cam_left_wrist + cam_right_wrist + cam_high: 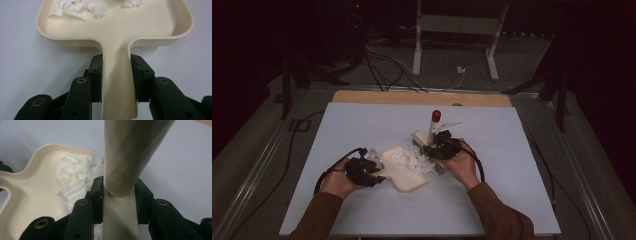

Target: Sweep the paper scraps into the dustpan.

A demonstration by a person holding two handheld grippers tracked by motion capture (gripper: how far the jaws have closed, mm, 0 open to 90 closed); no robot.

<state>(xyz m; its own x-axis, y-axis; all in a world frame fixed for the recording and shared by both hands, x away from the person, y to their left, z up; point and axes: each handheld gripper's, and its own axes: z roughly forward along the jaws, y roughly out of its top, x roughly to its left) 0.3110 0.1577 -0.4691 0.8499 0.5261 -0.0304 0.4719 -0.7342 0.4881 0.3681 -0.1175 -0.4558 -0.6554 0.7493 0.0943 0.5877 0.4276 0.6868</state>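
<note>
A cream dustpan (pixel 404 175) lies flat on the white table, its pan pointing away from me. My left gripper (pixel 373 174) is shut on the dustpan's handle (pixel 116 80), one jaw on either side. White crumpled paper scraps (pixel 412 159) lie in the pan (pixel 115 30) and at its mouth. My right gripper (pixel 439 146) is shut on the cream handle (pixel 125 157) of a brush, whose red tip (pixel 436 115) points up and away. The brush head (pixel 434 162) rests against the scraps at the pan's right edge. The dustpan (pixel 30 187) and paper scraps (pixel 75 177) lie left of the brush handle.
The white tabletop (pixel 362 125) ends in a wooden strip (pixel 422 97) at the far edge. Cables (pixel 382 67) and a white metal stand (pixel 457 30) are on the floor beyond. A few scraps (pixel 373 152) lie left of the pan.
</note>
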